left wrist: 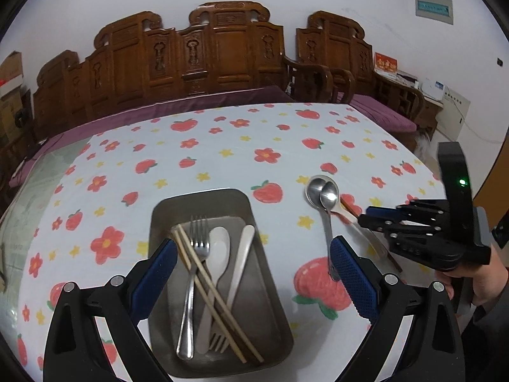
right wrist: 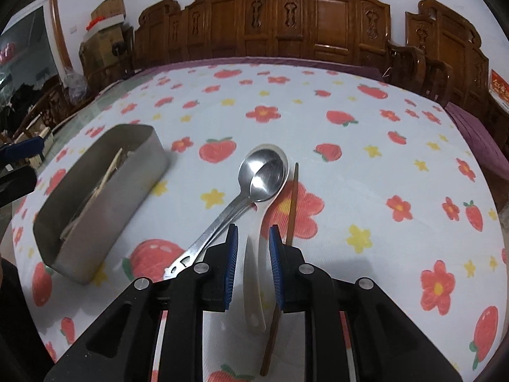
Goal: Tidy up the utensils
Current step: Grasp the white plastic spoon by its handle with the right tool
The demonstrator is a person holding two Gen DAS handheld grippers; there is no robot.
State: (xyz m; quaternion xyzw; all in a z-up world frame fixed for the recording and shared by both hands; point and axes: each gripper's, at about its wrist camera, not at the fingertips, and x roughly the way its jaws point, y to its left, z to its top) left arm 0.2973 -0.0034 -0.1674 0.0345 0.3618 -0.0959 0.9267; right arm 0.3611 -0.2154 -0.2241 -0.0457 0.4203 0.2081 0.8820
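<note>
Right gripper [right wrist: 253,265] fingers slightly spread, straddling but not pinching the white spoon [right wrist: 254,283] handle, long axis running near-to-far; left gripper [left wrist: 254,273] spread wide over the tray [left wrist: 270,286].

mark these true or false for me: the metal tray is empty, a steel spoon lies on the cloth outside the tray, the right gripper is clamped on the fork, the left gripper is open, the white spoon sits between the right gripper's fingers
1. The metal tray is empty. False: it holds a fork, chopsticks and pale utensils.
2. A steel spoon lies on the cloth outside the tray. True.
3. The right gripper is clamped on the fork. False: the fork lies in the tray, and this gripper's pads press on nothing.
4. The left gripper is open. True: its jaws stand wide, over the tray.
5. The white spoon handle sits between the right gripper's fingers. True, though not pinched.
</note>
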